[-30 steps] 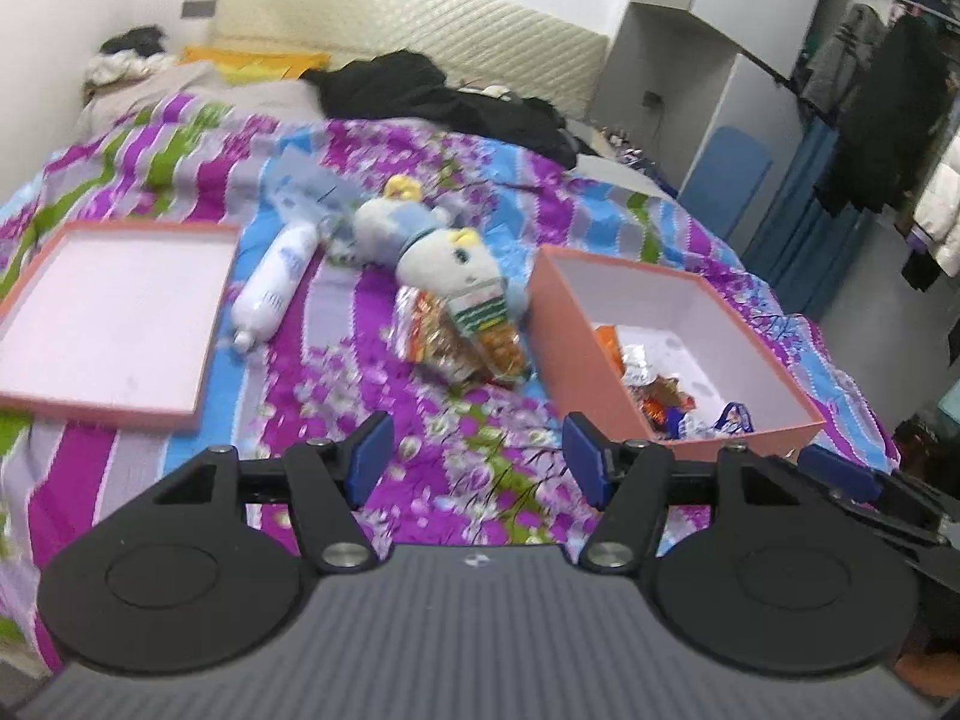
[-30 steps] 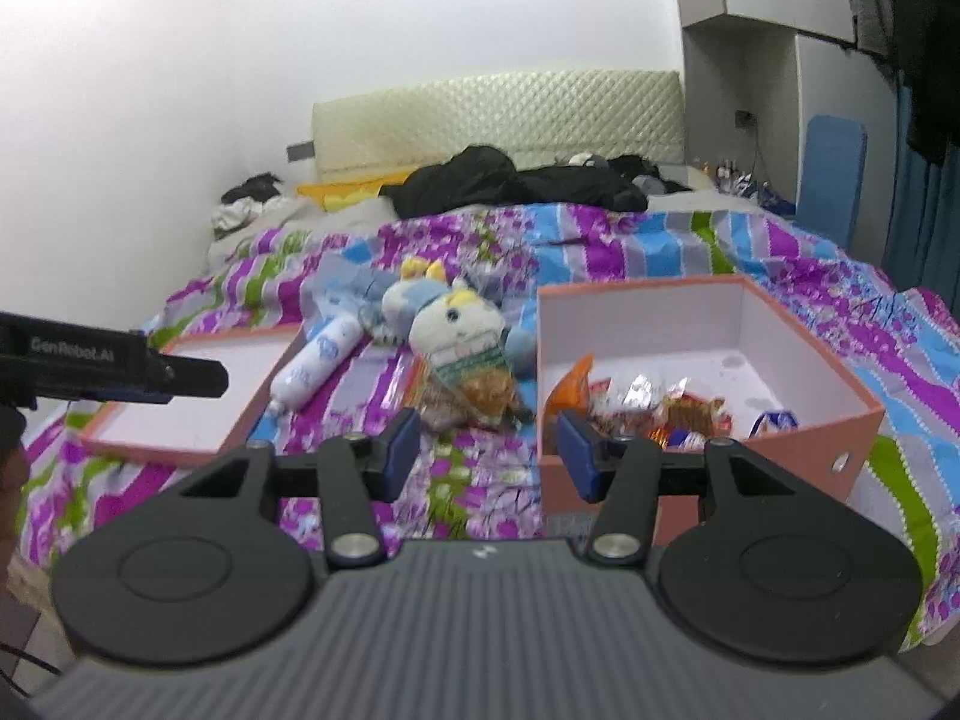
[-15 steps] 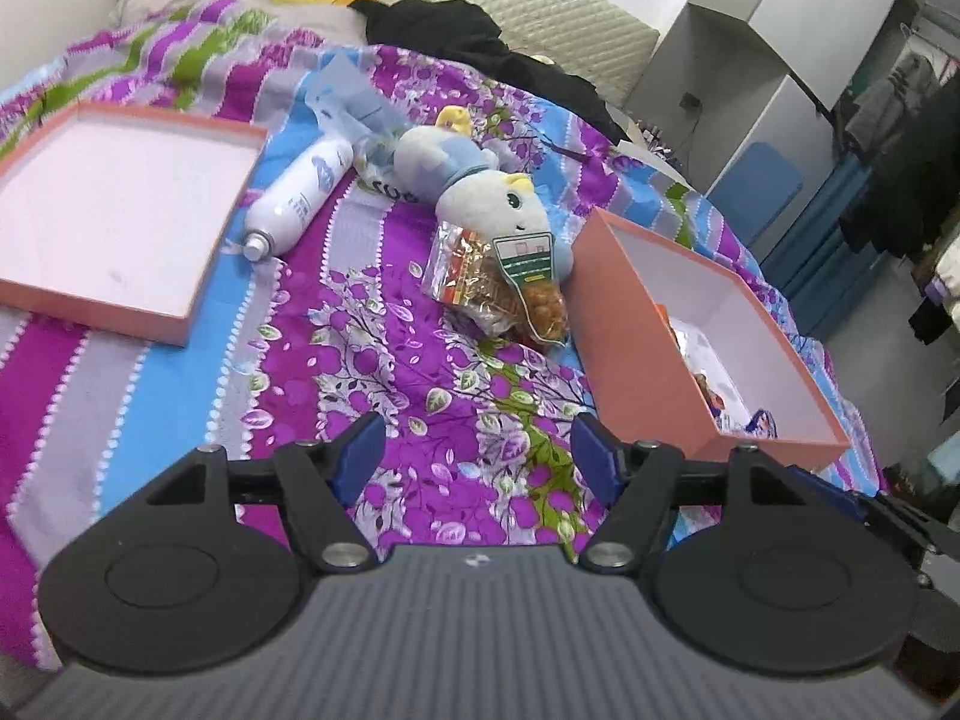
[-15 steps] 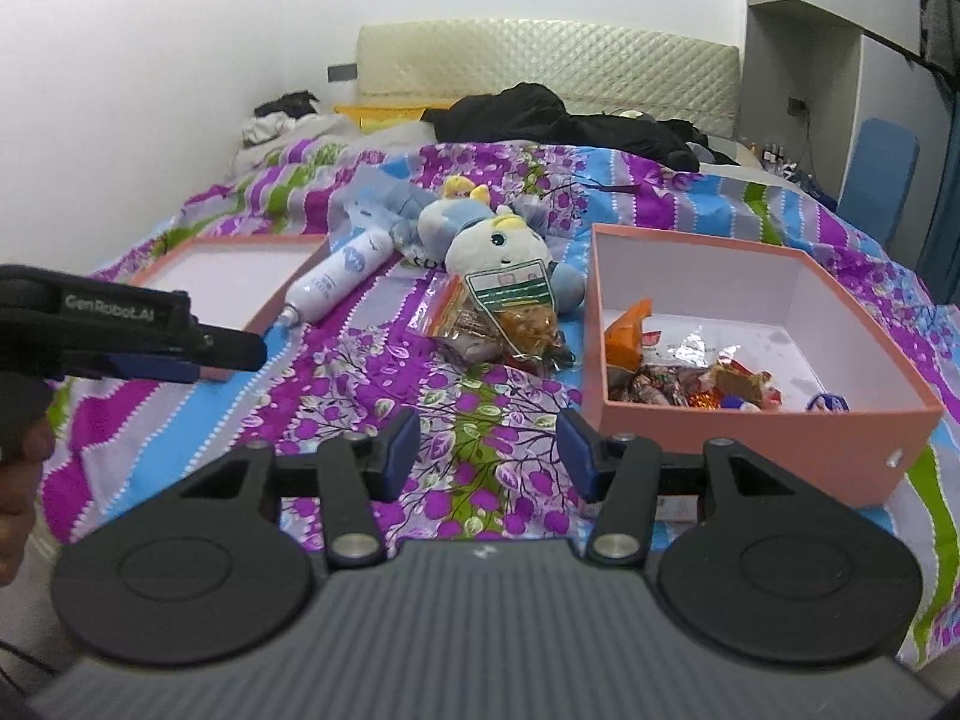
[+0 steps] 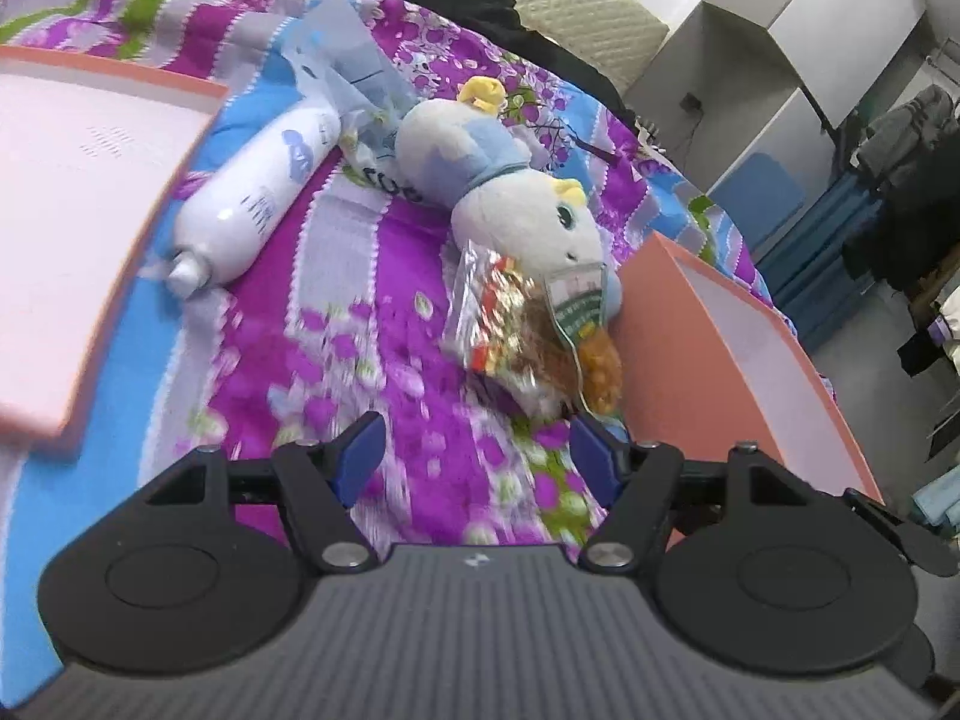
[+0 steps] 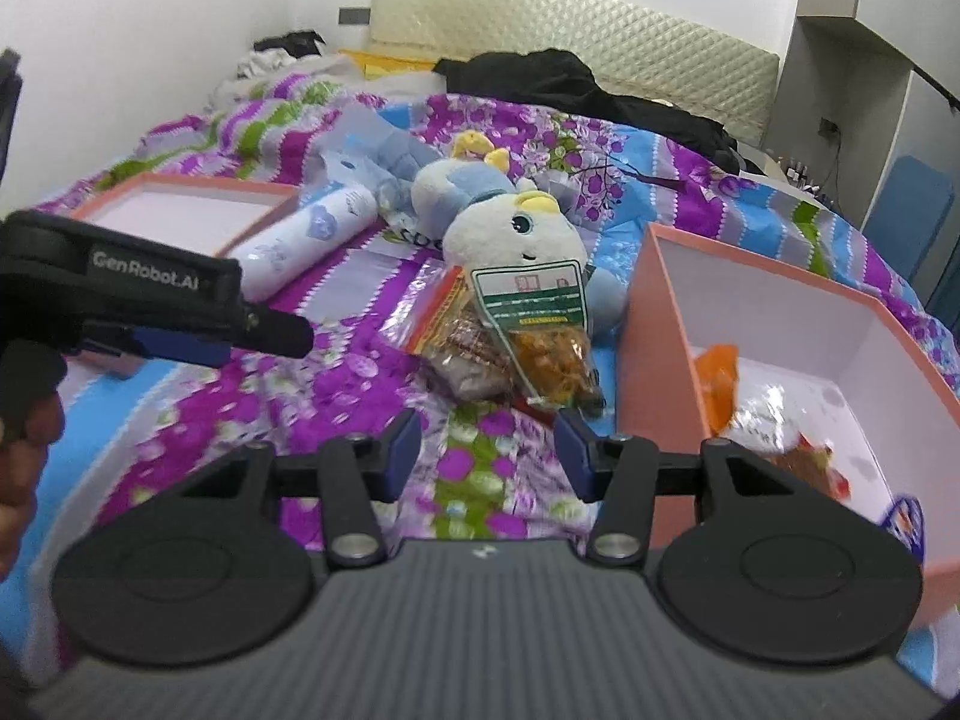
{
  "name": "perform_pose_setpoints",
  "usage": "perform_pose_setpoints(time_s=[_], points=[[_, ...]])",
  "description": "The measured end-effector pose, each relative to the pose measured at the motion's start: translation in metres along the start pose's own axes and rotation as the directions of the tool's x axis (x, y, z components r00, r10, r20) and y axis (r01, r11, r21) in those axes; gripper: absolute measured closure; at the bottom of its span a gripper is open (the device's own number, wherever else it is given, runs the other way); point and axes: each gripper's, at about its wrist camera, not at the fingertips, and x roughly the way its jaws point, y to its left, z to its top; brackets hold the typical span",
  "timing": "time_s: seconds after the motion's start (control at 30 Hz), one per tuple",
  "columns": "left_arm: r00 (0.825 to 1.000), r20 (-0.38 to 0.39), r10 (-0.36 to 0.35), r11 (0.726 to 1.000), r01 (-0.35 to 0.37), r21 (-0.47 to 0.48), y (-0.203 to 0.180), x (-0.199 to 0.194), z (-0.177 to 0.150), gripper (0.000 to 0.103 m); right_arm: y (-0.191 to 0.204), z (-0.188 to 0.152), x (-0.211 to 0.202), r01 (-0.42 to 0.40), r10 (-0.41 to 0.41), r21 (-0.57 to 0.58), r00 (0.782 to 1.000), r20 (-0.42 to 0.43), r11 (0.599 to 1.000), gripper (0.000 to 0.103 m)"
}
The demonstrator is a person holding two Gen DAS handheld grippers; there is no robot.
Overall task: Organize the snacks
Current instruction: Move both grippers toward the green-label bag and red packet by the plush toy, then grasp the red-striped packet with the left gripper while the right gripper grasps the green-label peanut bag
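Observation:
Two clear snack bags (image 5: 528, 330) (image 6: 510, 336), one with a green-and-white label, lie on the flowery bedspread against a plush toy (image 5: 516, 204) (image 6: 510, 228). Right of them stands an open pink box (image 5: 708, 348) (image 6: 660, 348) with several wrapped snacks (image 6: 774, 444) inside. My left gripper (image 5: 474, 450) is open just short of the bags, with only bedspread between its blue pads. My right gripper (image 6: 487, 441) is open and empty too, close in front of the bags. In the right wrist view the left gripper (image 6: 282, 333) reaches in from the left, held by a hand (image 6: 24, 456).
A white bottle (image 5: 258, 198) (image 6: 306, 234) lies left of the plush toy, beside the shallow pink box lid (image 5: 60, 180) (image 6: 180, 210). A pale blue plastic bag (image 5: 348, 60) sits behind the bottle. Dark clothes (image 6: 570, 84) lie by the quilted headboard; a cabinet and blue chair stand at right.
Both grippers have come forward and down toward the snack bags, which now look much larger and nearer. Both stay open.

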Motion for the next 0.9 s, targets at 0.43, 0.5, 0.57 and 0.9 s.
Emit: perform_pose_setpoints(time_s=[0.43,0.5,0.57,0.9], points=[[0.989,-0.086,-0.116,0.992,0.112,-0.048,0.031,0.123,0.055,0.034,-0.004,0.019,0.114,0.128,-0.148,-0.135,0.977,-0.151,0.983,0.051],[0.986,-0.104,-0.132,0.990,0.126,-0.063,0.033,0.132,0.056,0.038,-0.003,0.021,0.122,0.146,-0.170,-0.157,0.974,-0.151,0.977,0.051],[0.982,-0.116,-0.152,0.987,0.144,-0.070,0.033,0.139,0.057,0.042,-0.004,0.023,0.129,0.167,-0.193,-0.174,0.970,-0.148,0.971,0.047],[0.985,-0.132,-0.115,0.993,0.111,-0.035,0.023,0.143,0.058,0.062,-0.003,0.023,0.152,0.155,-0.198,-0.209,0.959,-0.204,0.966,0.044]])
